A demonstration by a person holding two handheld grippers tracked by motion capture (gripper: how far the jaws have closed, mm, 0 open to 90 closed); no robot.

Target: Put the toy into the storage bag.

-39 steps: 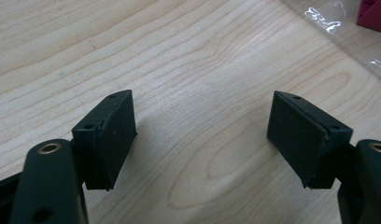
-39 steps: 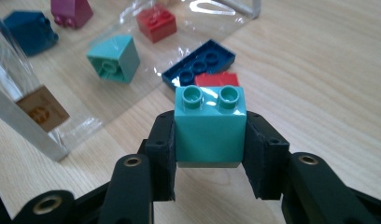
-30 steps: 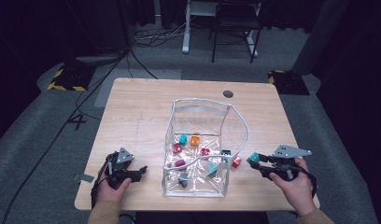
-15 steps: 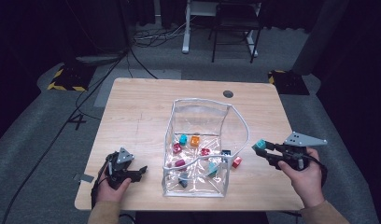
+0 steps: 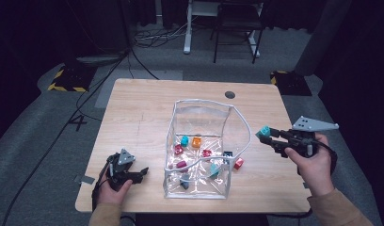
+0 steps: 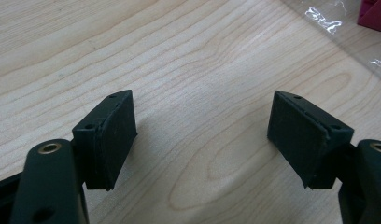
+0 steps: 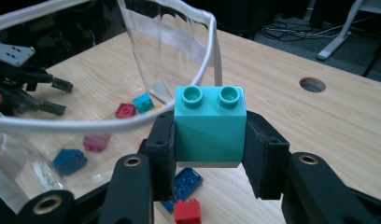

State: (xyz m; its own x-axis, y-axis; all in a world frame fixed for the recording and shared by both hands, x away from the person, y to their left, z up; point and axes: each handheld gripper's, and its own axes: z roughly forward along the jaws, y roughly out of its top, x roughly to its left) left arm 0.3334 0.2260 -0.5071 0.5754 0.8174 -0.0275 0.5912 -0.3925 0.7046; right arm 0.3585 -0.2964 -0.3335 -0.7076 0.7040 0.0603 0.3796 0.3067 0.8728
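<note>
- My right gripper (image 7: 209, 154) clamps a smooth teal plastic brick (image 7: 210, 125), two round studs on top, squeezed between my black matte pads.
- I hold it lifted just right of the clear, crinkly bag (image 5: 199, 141) with its white corded rim.
- My left gripper (image 5: 142, 173) rests left of that bag on the pale wood-grain table (image 5: 138, 113), jaws spread, nothing between them.

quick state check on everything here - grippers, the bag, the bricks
right gripper: shut on the teal brick, held above the table beside the bag
teal brick: clamped between the pads, studs up
left gripper: open, nothing between the jaws, low over the table
clear bag: standing upright, top open, several bricks inside
red brick: lying loose on the table just outside the bag
</note>
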